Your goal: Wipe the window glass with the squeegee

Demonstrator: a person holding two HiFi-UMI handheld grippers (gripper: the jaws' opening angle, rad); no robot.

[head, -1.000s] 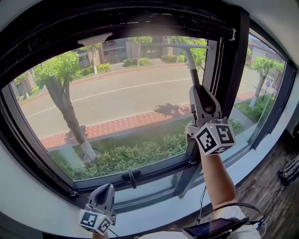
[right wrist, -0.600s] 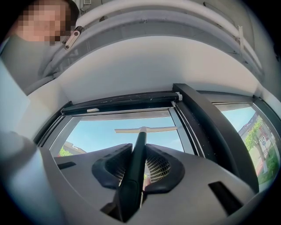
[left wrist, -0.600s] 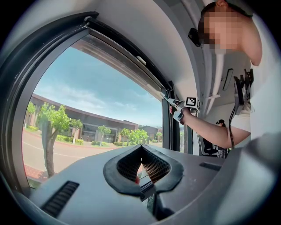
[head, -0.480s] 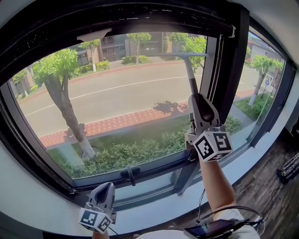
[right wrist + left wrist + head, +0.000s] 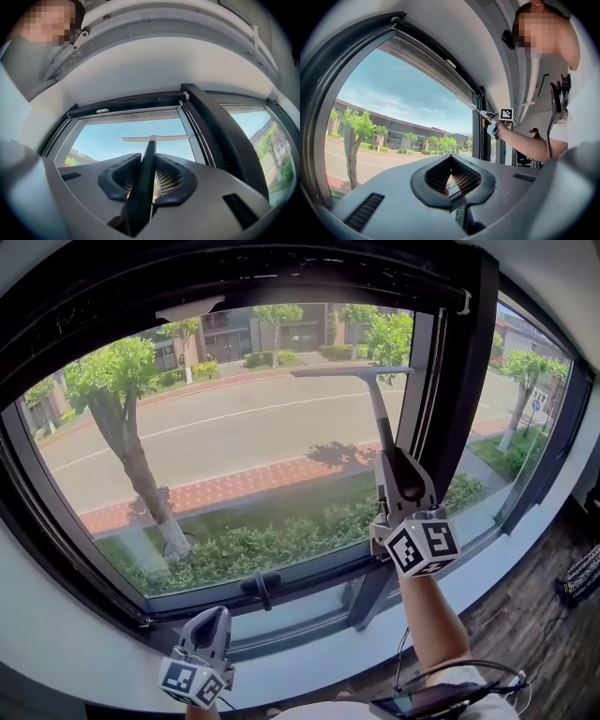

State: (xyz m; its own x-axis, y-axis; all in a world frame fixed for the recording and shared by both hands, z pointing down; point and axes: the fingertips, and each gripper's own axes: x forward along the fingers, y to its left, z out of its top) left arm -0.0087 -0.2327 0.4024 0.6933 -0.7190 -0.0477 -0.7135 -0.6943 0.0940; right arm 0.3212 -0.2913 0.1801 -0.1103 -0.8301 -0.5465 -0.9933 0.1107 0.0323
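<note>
Right gripper view: right gripper (image 5: 149,160) pinches squeegee (image 5: 154,138) handle, pressing blade to window glass (image 5: 103,136); I read left gripper (image 5: 451,160) pressed together, empty.

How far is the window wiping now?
Done: the squeegee has come down from near the top frame on the right part of the window glass. In hand: the right gripper grips its handle, blade in the upper half. Left: the glass below, perhaps the left part; the left gripper is shut, idle.
</note>
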